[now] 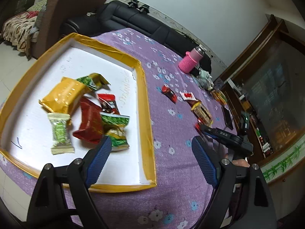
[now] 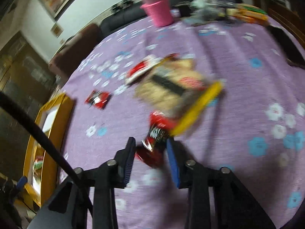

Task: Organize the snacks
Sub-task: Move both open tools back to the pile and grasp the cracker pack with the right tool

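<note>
A shallow tray with a yellow rim (image 1: 144, 87) lies on the purple flowered cloth and holds several snack packets: a yellow one (image 1: 63, 95), a red one (image 1: 89, 124), green ones (image 1: 114, 129). My left gripper (image 1: 151, 143) is open and empty above the tray's near right rim. My right gripper (image 2: 151, 143) is shut on a red snack packet (image 2: 154, 139), just off the cloth; the view is blurred. Behind it lie a big cracker packet with a yellow edge (image 2: 177, 89) and two small red packets (image 2: 98, 98), (image 2: 140, 70). The right gripper also shows in the left wrist view (image 1: 219, 131).
A pink bottle in a knitted sleeve (image 1: 190, 60) stands at the far edge of the table, with a grey clutter pile (image 1: 205, 78) and more snack packs (image 1: 219, 95) beside it. A dark phone (image 1: 227, 117) lies at the right edge. A black sofa (image 1: 133, 19) stands behind.
</note>
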A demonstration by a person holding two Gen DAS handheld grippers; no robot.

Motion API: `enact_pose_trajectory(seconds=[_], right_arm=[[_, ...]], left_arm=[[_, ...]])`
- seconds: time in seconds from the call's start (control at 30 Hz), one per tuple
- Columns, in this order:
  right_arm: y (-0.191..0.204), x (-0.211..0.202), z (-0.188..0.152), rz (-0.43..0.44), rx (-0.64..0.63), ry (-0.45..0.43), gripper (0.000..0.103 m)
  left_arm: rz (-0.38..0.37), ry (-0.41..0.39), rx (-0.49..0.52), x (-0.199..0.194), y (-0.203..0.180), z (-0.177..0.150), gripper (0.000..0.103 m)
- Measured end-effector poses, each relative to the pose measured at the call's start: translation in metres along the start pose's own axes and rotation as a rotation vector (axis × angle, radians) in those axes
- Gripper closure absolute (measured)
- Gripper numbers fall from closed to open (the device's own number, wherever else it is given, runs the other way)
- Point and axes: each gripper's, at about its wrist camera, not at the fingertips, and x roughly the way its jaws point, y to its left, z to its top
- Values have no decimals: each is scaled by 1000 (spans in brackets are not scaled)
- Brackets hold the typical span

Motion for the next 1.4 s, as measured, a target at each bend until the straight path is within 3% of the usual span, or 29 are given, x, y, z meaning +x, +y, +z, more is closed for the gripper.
enact_pose_trajectory(seconds=[0.13, 0.2, 0.23, 0.27, 0.33, 0.4, 0.43, 0.53, 0.7, 0.8, 0.97, 1.13, 1.2, 1.23, 1.27, 1.3, 1.4], right_arm=[[34, 0, -1, 129, -133, 58, 78], [37, -12, 5, 132, -160, 13, 78], [32, -23, 13, 100, -150, -42, 71], [26, -29, 23, 46, -129, -85, 54], [11, -39, 40, -64, -87, -173, 32], [5, -35, 55, -144, -112, -204, 25], [2, -24, 64, -192, -151, -169, 25], [-1, 4, 73, -222, -198, -76, 25], [7, 24, 67, -268, -316, -16, 23], [0, 23, 66, -246, -279, -15, 26], [-12, 3, 56, -191, -173, -9, 63], [-24, -18, 33, -232, -119, 13, 79], [-27, -26, 32, -266, -99, -36, 76], [-28, -29, 34, -249, -97, -71, 69], [-28, -30, 35, -227, -96, -84, 50], [-27, -29, 37, -204, -88, -94, 42], [-22, -19, 43, -183, -94, -109, 38]], left_arm=[[-8, 14, 14, 3, -4, -2, 17], [-10, 14, 27, 3, -5, -3, 17], [-10, 14, 33, 4, -5, -3, 17], [-12, 15, 39, 4, -6, -3, 17], [-18, 22, 45, 7, -7, -5, 17], [-21, 31, 48, 10, -9, -7, 17], [-21, 36, 50, 11, -10, -7, 17], [-14, 44, 69, 12, -14, -8, 17], [7, 51, 89, 15, -22, -8, 17], [18, 60, 104, 18, -27, -7, 17], [29, 73, 153, 26, -44, -4, 17], [43, 106, 243, 44, -72, -2, 17], [38, 114, 262, 50, -82, -1, 17], [33, 116, 269, 54, -87, -1, 17], [33, 120, 274, 57, -90, -1, 17], [35, 126, 283, 60, -95, -1, 17], [55, 147, 328, 72, -109, -1, 17]])
